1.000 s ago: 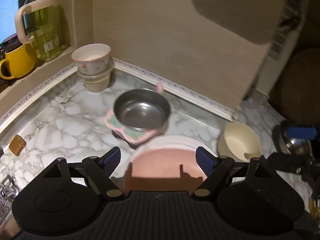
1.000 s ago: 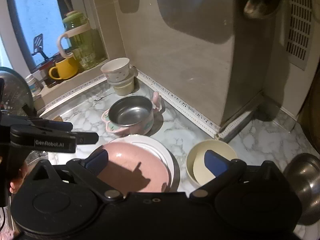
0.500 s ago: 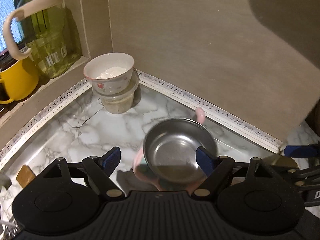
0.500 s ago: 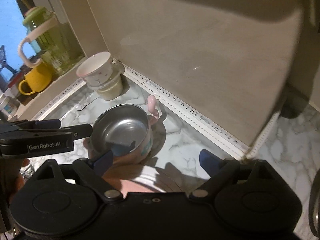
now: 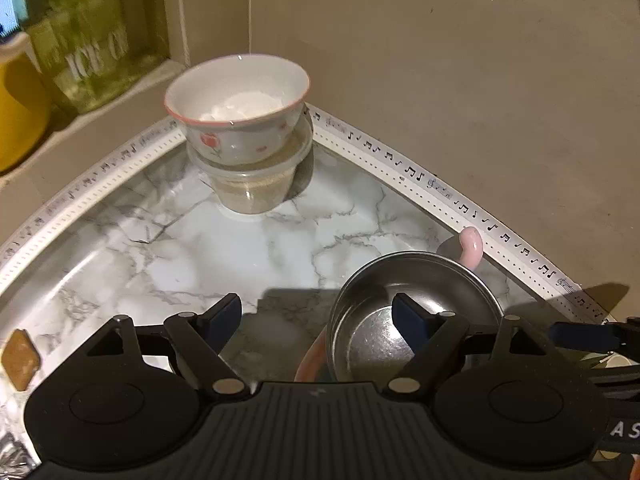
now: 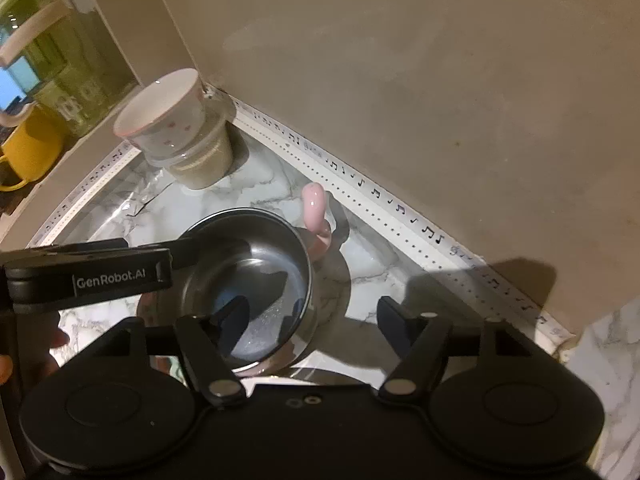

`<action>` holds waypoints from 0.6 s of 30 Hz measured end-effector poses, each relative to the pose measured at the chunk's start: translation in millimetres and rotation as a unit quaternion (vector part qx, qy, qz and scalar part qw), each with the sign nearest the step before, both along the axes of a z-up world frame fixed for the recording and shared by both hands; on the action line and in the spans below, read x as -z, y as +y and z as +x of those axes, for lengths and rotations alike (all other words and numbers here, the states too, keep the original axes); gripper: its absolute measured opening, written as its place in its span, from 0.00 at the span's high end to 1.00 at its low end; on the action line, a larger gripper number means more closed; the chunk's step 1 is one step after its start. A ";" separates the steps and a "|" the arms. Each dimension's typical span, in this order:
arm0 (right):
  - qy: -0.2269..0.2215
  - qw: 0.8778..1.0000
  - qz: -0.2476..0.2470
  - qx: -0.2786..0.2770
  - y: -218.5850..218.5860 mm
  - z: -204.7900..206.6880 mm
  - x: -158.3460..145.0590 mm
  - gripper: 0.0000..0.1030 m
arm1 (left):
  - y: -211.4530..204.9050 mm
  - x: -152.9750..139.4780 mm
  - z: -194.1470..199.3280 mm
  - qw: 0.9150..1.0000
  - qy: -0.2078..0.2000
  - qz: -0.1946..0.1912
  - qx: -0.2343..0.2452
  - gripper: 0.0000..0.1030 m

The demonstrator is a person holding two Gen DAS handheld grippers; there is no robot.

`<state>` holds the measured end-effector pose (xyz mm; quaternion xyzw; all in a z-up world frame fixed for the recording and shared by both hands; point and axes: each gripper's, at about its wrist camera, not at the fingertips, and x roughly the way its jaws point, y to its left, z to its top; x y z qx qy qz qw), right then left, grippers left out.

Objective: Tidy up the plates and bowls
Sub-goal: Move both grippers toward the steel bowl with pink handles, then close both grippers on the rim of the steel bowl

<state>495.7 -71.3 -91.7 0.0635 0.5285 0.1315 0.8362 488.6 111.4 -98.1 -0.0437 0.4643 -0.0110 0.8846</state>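
Observation:
A steel bowl in a pink shell with a pink handle (image 5: 416, 304) (image 6: 256, 276) sits on the marble counter. My left gripper (image 5: 320, 316) is open and straddles the bowl's left rim, right fingertip inside the bowl. My right gripper (image 6: 316, 316) is open and straddles the bowl's right rim, left fingertip inside. A white flowered bowl (image 5: 240, 116) (image 6: 164, 120) stands stacked on a clear tub (image 5: 256, 188) in the corner.
The beige wall (image 5: 460, 80) and a trim strip with music notes (image 5: 440, 196) bound the counter at the back. A green jug (image 6: 60, 68) and a yellow mug (image 6: 28, 148) stand on the left sill. A small brown piece (image 5: 20, 360) lies at the left.
Both grippers have moved forward and down toward the corner. The pink plate and cream bowl have dropped out of view, and the steel bowl now lies between the fingers of each gripper.

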 end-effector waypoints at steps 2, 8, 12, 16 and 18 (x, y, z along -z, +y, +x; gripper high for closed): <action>0.013 1.000 0.002 0.004 0.7 5.3 5.1 0.41 | 0.0 4.6 4.1 1.000 0.004 -0.002 0.000 0.21; 0.031 1.000 0.002 -0.002 4.5 10.6 16.8 0.59 | 1.8 14.0 14.1 1.000 0.016 -0.012 0.000 0.37; 0.036 0.999 0.000 0.000 4.5 12.4 20.9 0.69 | 3.9 17.9 16.9 1.000 0.020 -0.013 -0.003 0.46; 0.041 0.999 0.003 0.005 4.4 12.9 22.0 0.75 | 5.1 22.4 19.0 0.999 0.030 -0.015 -0.002 0.59; 0.041 0.999 -0.003 0.001 7.6 12.6 21.5 0.76 | 5.1 24.1 19.4 0.999 0.033 -0.011 -0.003 0.60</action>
